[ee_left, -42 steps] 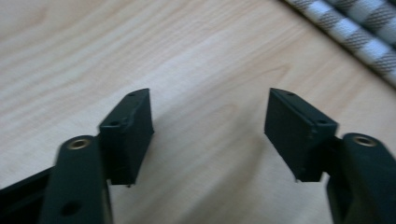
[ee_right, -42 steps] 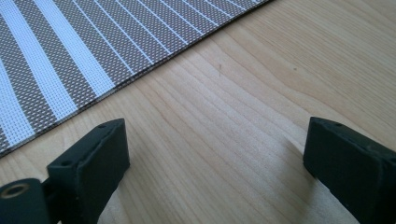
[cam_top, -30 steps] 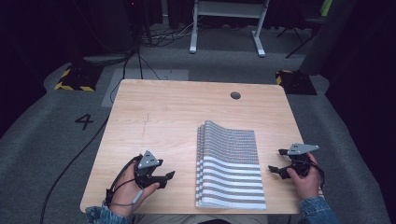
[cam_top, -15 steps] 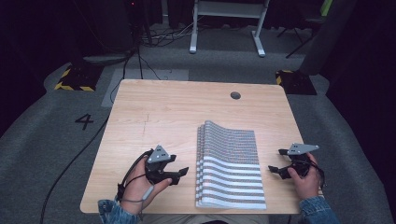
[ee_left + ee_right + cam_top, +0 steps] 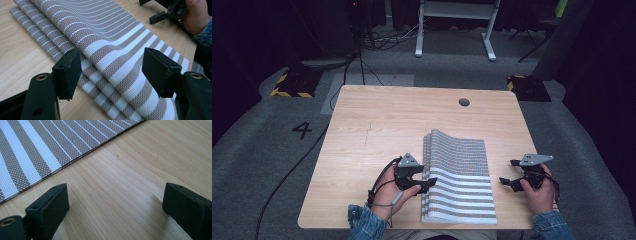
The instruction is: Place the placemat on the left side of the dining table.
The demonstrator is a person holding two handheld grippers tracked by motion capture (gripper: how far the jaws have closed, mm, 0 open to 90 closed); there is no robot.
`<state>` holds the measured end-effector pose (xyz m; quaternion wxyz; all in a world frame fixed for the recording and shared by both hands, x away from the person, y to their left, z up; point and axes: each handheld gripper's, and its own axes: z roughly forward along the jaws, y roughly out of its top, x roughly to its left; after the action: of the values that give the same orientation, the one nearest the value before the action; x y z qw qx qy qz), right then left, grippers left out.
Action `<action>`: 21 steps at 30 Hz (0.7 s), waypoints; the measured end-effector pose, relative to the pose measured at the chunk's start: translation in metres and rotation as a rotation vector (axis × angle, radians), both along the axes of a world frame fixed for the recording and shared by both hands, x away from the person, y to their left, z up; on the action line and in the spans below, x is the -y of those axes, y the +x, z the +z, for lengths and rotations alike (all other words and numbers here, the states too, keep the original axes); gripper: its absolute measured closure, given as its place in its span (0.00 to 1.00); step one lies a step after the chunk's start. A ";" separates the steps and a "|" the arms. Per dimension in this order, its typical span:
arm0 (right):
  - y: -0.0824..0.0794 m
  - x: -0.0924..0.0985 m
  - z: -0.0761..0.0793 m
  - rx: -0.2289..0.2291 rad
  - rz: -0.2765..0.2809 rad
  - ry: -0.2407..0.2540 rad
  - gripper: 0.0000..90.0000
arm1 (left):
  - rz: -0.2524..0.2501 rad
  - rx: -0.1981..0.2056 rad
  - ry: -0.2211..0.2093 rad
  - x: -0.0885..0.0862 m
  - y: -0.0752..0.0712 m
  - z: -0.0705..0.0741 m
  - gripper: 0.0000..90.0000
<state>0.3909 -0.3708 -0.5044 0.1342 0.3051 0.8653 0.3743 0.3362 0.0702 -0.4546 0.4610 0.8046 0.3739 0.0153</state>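
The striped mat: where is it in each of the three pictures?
High view: the striped mat lies on the table's near right half.
Left gripper view: it runs from top left to bottom right, behind the open claw.
Right gripper view: its edge crosses the upper left.
Shared landmark: the pale wooden table.

Grey-brown and white striped woven mats (image 5: 459, 175) on pale wood-grain table (image 5: 377, 120); black claws.

Left gripper (image 5: 428, 183) open at striped mats' (image 5: 462, 172) left edge.
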 end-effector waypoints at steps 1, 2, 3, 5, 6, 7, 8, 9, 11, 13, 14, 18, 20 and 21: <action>0.000 0.000 0.000 0.000 0.000 0.000 0.08 | 0.002 -0.007 -0.006 0.001 0.003 -0.003 0.36; 0.000 0.000 0.000 0.000 0.001 0.000 0.08 | 0.005 -0.018 -0.017 0.002 0.005 -0.005 0.36; 0.000 0.000 0.000 0.000 0.000 0.001 0.08 | 0.013 -0.029 -0.027 0.003 0.008 -0.008 0.36; 0.000 0.000 0.000 0.000 0.001 0.000 0.08 | 0.023 -0.049 -0.048 0.005 0.012 -0.012 0.36; 0.000 0.000 0.000 0.000 0.000 0.000 0.08 | 0.023 -0.060 -0.048 0.006 0.014 -0.015 0.36; 0.000 0.000 0.000 -0.001 0.000 0.001 0.08 | 0.023 -0.060 -0.048 0.006 0.014 -0.015 0.36; 0.000 0.000 0.000 0.000 0.000 0.000 0.08 | 0.023 -0.068 -0.045 0.008 0.016 -0.018 0.36; 0.000 0.000 0.000 0.000 0.000 0.000 0.08 | 0.020 -0.075 -0.036 0.010 0.017 -0.020 0.36; 0.000 0.000 0.000 -0.001 0.000 0.000 0.08 | 0.012 -0.087 -0.016 0.014 0.019 -0.025 0.36; 0.000 0.000 0.000 0.002 0.000 -0.001 0.08 | 0.007 -0.085 0.005 0.016 0.019 -0.027 0.33; 0.000 0.000 0.000 0.002 -0.001 -0.002 0.08 | 0.006 -0.086 0.006 0.017 0.019 -0.027 0.33; 0.000 -0.001 0.000 0.001 -0.009 -0.003 0.07 | -0.001 -0.086 0.020 0.019 0.018 -0.028 0.31; 0.000 -0.002 0.000 0.001 -0.009 -0.004 0.07 | -0.017 -0.070 0.056 0.022 0.018 -0.028 0.31; 0.000 -0.002 0.000 0.001 -0.008 -0.004 0.07 | -0.032 -0.066 0.075 0.023 0.019 -0.028 0.30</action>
<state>0.3906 -0.3693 -0.5046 0.1366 0.3083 0.8647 0.3724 0.3551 0.0471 -0.4823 0.4179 0.8275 0.3750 -0.0046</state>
